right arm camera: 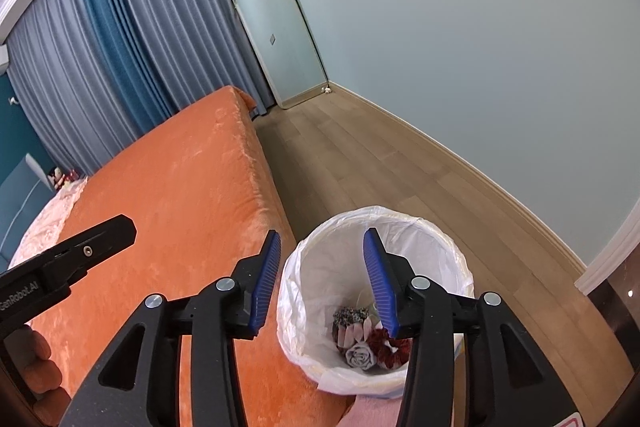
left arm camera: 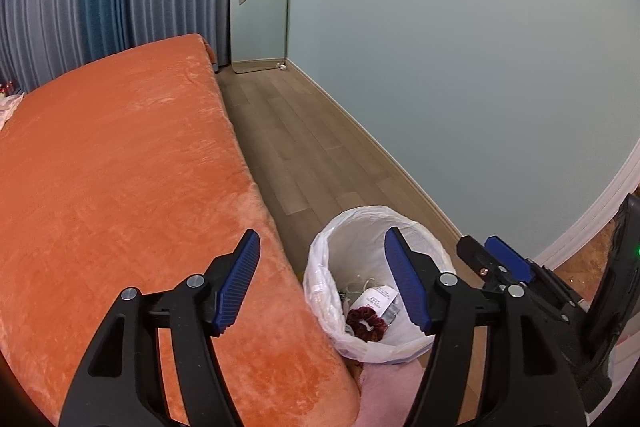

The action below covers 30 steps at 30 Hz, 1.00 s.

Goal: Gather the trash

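Both grippers, left [left arm camera: 322,281] and right [right arm camera: 320,281], gape wide, holding nothing, above the white-bagged round bin [right arm camera: 436,227]; I'd lift straight up.

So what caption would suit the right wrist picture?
Open right gripper above a lined trash bin holding a red scrunchie, beside an orange bed.

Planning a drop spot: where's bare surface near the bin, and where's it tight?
Free: the orange bedspread, bare from the curtain to its near edge; the floor strip between bed and wall, up to the mirror. Tight: the trash bin against the bed, both open claws above it.
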Available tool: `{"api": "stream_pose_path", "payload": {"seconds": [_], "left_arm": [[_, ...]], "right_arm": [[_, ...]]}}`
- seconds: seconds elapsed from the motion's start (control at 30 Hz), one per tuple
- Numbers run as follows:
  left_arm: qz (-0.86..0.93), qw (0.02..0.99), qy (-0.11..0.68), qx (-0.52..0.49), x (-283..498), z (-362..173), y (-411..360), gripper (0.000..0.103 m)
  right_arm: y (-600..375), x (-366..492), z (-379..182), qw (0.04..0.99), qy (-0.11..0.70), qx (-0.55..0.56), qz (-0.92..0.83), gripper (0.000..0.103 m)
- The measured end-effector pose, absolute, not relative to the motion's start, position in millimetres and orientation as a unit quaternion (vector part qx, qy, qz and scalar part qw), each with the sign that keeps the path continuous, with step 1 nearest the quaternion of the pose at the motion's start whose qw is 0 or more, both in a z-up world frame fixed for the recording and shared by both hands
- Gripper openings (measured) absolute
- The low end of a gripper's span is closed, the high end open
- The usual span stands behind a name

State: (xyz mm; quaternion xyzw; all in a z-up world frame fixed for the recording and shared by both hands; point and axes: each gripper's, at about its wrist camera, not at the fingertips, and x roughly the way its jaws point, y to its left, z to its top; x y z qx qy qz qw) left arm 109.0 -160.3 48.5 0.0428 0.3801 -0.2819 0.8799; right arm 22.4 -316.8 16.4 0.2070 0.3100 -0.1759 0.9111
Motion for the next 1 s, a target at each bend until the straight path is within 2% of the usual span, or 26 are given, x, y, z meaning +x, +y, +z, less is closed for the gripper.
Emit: {"api": "stream_pose_path", "payload": {"seconds": [0.1,0.17,0.23,0.37,0.43,0.57,0.83,0.9,0.93,1.0], "left_arm": [[-0.273,0.883,0.378,0.045,107,48,-151,0.063],[-0.266,0.886,0.378,0.043,104,48,-143,0.067],[-0.258,0.889,0.376,0.045,101,47,-135,0.067],[-0.239,0.896,0.371,0.058,95,47,-124,0.069],[-0.231,0.897,0.371,0.056,92,46,-117,0.080],[-0.213,0.902,0.371,0.056,86,44,-103,0.084],[-0.183,0.904,0.382,0.056,79,35,-85,0.090],[-0.179,0.905,0.382,0.057,76,34,-83,0.090],[-0.176,0.905,0.382,0.060,75,33,-83,0.090],[-0.170,0.907,0.379,0.067,72,32,-82,0.090]], "right_arm": [[-309,21,21,0.913,0.315,0.187,-0.177,0.045],[-302,19,23,0.913,0.321,0.177,-0.178,0.056],[-298,17,27,0.915,0.322,0.168,-0.177,0.058],[-287,12,31,0.916,0.328,0.144,-0.179,0.072],[-283,11,33,0.917,0.331,0.138,-0.177,0.078],[-274,9,33,0.916,0.339,0.125,-0.174,0.084],[-260,3,23,0.909,0.360,0.111,-0.176,0.085],[-256,3,22,0.908,0.364,0.102,-0.178,0.089],[-254,3,20,0.908,0.367,0.098,-0.178,0.096],[-250,2,18,0.907,0.369,0.093,-0.179,0.096]]}}
